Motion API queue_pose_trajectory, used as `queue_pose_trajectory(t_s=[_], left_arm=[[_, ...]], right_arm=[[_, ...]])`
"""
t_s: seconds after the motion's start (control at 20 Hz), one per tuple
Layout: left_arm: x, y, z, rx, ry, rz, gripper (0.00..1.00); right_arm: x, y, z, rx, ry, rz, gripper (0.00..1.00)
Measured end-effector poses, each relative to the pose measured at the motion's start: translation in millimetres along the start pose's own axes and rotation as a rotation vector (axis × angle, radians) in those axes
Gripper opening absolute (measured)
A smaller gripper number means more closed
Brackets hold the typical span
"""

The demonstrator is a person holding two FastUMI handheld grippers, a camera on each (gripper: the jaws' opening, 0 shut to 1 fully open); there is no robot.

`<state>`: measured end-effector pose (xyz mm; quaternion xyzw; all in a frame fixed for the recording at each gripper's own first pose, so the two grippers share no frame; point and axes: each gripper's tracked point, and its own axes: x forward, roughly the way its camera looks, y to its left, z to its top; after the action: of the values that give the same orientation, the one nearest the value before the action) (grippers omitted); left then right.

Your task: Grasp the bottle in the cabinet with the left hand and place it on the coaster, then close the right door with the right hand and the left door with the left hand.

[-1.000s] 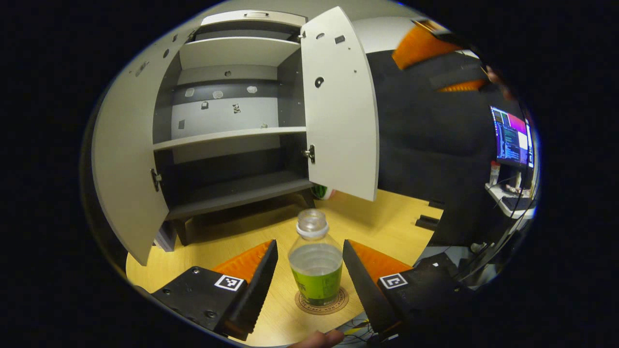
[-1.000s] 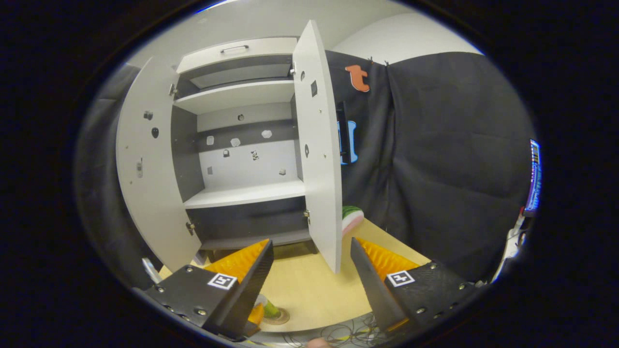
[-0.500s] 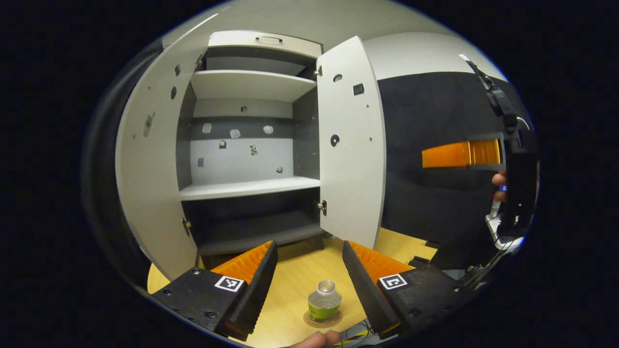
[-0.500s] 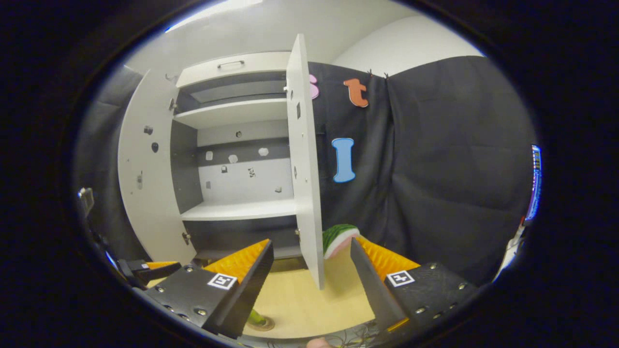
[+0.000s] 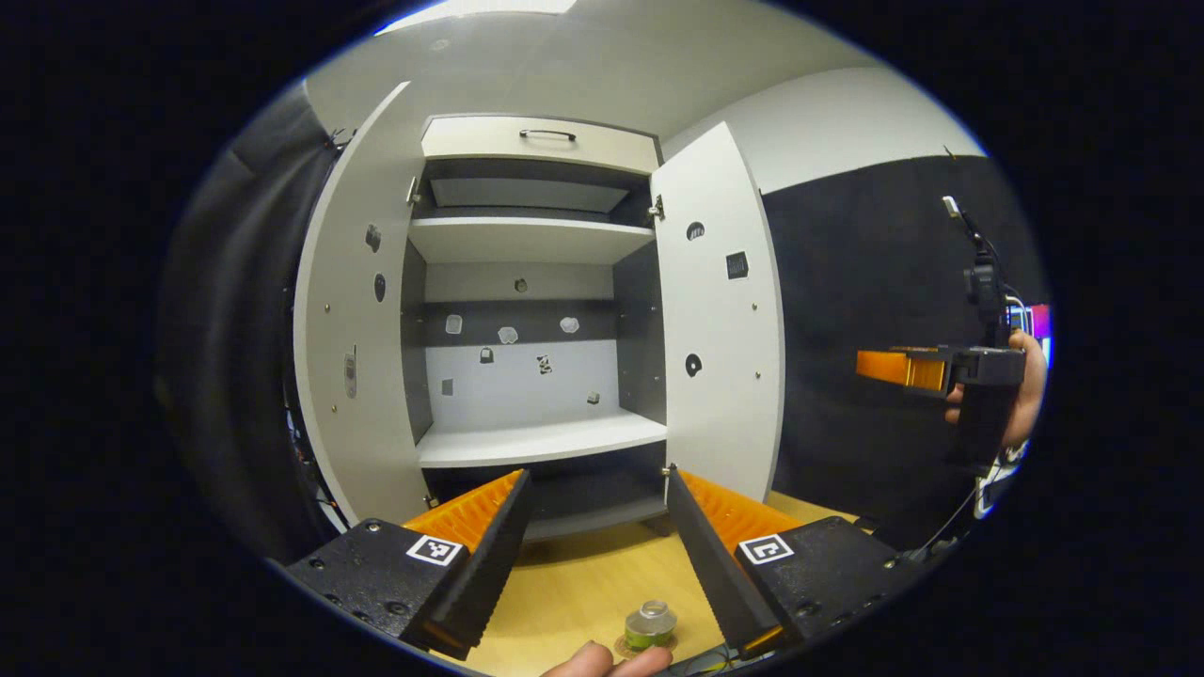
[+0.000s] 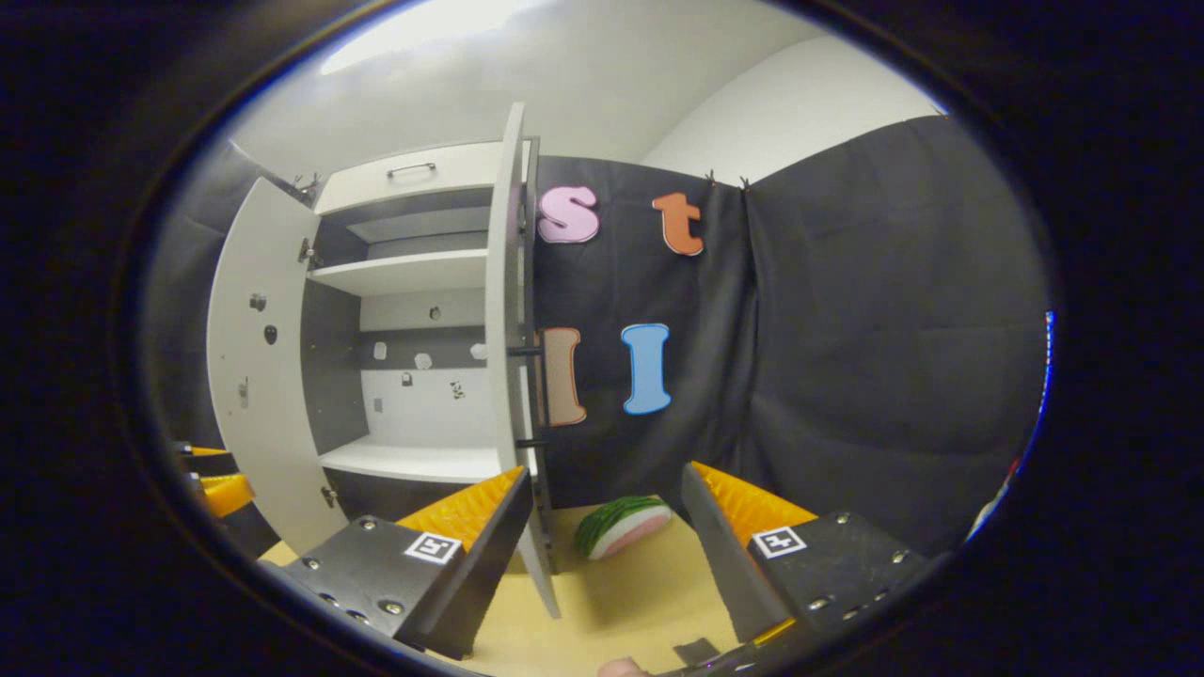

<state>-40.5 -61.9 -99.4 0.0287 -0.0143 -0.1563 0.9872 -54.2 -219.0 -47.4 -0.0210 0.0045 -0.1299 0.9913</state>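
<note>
A clear bottle (image 5: 650, 624) with a green label stands upright on the round coaster (image 5: 622, 648), low on the wooden table and well below my left gripper (image 5: 597, 475), which is open and holds nothing. The grey cabinet (image 5: 527, 376) has bare shelves. Its left door (image 5: 353, 357) and right door (image 5: 720, 338) both stand wide. My right gripper (image 6: 607, 472) is open, just in front of the right door (image 6: 513, 376), which I see edge-on with its dark handle on the outer face. That same gripper (image 5: 903, 369) hangs to the right of the door, held by a hand (image 5: 1023, 395).
A toy watermelon slice (image 6: 621, 525) lies on the table (image 6: 649, 592) behind the right door. Black cloth walls the booth on the right. The left gripper (image 6: 214, 487) peeks in beside the left door (image 6: 259, 376). A fingertip (image 5: 602, 661) shows near the bottle.
My left gripper has drawn back and up from the bottle, which stays on the coaster. My right gripper has swung rightward round the right door, now seen edge-on.
</note>
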Motion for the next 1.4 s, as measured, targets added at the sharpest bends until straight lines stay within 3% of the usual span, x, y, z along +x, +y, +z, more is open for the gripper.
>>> queue_pose_trajectory(t_s=[0.3,0.5,0.8,1.0,1.05,1.15,1.4], left_arm=[[-19.0,11.1,-2.4,-0.022,0.030,0.094,0.96],[-42.5,32.9,-2.0,-0.006,0.047,0.150,0.96],[-85.9,76.2,-2.4,0.002,0.042,0.252,0.96],[-107.2,96.6,-13.5,-0.075,0.068,0.309,0.97],[-112.4,100.3,-12.2,-0.092,0.062,0.321,0.97],[-121.7,110.1,-11.3,-0.098,0.055,0.348,0.96],[-125.7,129.4,-1.6,-0.083,0.039,0.377,0.95]], right_arm=[[57.9,-70.1,9.9,-0.037,-0.003,-0.029,0.96],[90.7,-83.4,8.1,-0.090,-0.016,-0.046,0.96],[137.5,-35.9,2.4,-0.071,-0.013,0.014,0.94],[160.2,22.6,-4.1,-0.076,0.005,0.079,0.97],[150.7,22.7,1.4,-0.076,-0.007,0.056,0.97],[150.6,33.1,5.1,-0.057,-0.022,0.050,0.75],[150.1,53.8,3.3,-0.031,0.010,0.082,0.78]])
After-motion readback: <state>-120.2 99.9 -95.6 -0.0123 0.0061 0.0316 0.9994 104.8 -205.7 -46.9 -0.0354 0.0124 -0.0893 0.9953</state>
